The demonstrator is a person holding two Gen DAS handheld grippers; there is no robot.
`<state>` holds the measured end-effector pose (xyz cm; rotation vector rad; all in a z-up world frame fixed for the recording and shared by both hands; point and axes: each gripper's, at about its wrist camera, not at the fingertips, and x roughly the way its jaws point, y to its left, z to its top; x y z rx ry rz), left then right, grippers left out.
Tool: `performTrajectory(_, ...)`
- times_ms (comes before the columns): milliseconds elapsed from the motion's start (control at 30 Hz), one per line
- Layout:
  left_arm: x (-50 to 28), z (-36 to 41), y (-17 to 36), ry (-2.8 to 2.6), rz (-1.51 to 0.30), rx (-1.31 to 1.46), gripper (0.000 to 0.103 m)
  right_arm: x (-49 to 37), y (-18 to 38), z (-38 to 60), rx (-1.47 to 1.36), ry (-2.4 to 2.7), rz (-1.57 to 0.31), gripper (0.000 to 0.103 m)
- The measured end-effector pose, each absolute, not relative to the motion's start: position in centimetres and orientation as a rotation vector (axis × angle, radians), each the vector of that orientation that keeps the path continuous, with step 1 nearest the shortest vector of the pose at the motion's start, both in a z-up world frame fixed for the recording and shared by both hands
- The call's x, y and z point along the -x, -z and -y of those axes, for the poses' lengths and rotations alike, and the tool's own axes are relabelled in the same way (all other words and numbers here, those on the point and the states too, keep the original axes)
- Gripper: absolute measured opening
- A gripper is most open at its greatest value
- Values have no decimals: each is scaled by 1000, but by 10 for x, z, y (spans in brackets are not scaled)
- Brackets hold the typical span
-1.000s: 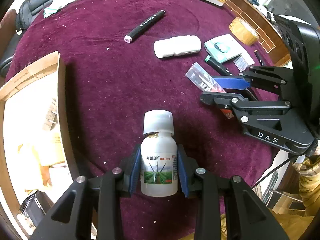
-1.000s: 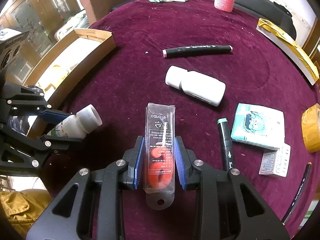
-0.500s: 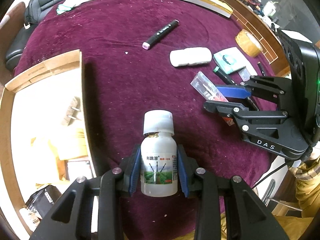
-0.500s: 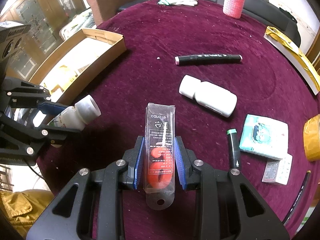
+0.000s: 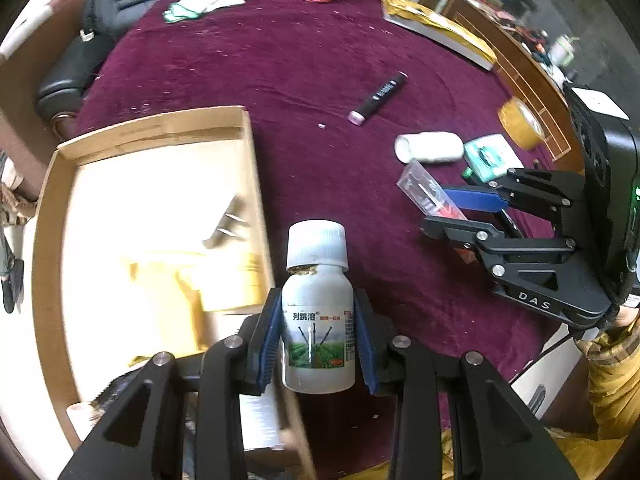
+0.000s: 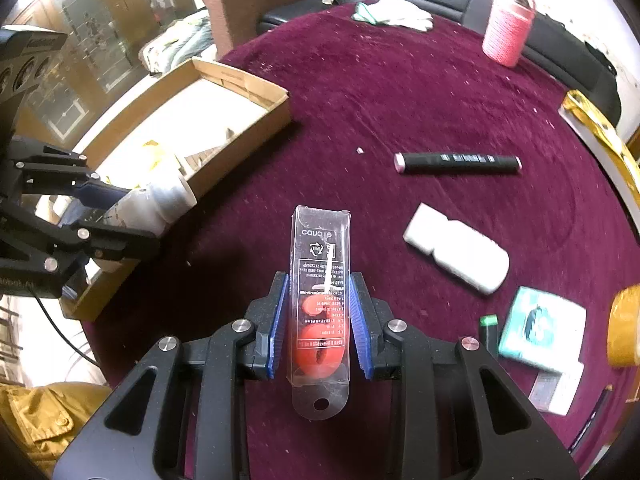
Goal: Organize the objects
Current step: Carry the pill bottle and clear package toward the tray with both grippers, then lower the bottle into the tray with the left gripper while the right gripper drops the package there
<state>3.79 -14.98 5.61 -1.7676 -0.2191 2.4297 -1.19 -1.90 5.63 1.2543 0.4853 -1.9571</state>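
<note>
My left gripper [image 5: 318, 334] is shut on a small white bottle [image 5: 318, 316] with a white cap and a green label, held over the right wall of an open cardboard box [image 5: 52, 184]. My right gripper [image 6: 319, 320] is shut on a clear plastic packet [image 6: 320, 300] with red discs inside, above the maroon tablecloth [image 6: 400, 92]. In the right wrist view the left gripper [image 6: 132, 212] and its bottle [image 6: 152, 208] hang at the box's [image 6: 240, 80] near corner. The left wrist view has the right gripper [image 5: 460, 208] and its packet [image 5: 424, 188] at the right.
On the cloth lie a black marker [image 6: 456, 162], a white case [image 6: 456, 254], a teal packet [image 6: 540, 328], a green-capped pen [image 6: 489, 330] and a tape roll [image 5: 520, 122]. A pink cylinder [image 6: 506, 30] and white gloves [image 6: 396, 14] sit at the far edge. The box holds several items.
Both grippers have moved left toward the cardboard box, still holding the bottle and the packet. The box now fills much more of the left wrist view.
</note>
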Motion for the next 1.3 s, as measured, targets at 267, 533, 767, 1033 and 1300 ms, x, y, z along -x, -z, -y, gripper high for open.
performTrajectory(267,-35,185,-63,-2501,285,1776,34,10,-65,47,-1206,1914,-525,29)
performTrajectory(533,-27,215,-66,-2557,347,1783,34,18,-71,69,-1180,1890,-540,29)
performTrajectory(767,-7,248,-58,-2614,442,1820,34,30,-77,100,-1134,1847,-565,29)
performTrajectory(1033,-6,283,-43,-2662,576,1860,34,45,-82,151,-1053,1770,-642,29)
performTrajectory(1300,-13,307,-28,-2684,675,1913,34,52,-69,196,-985,1702,-755,29)
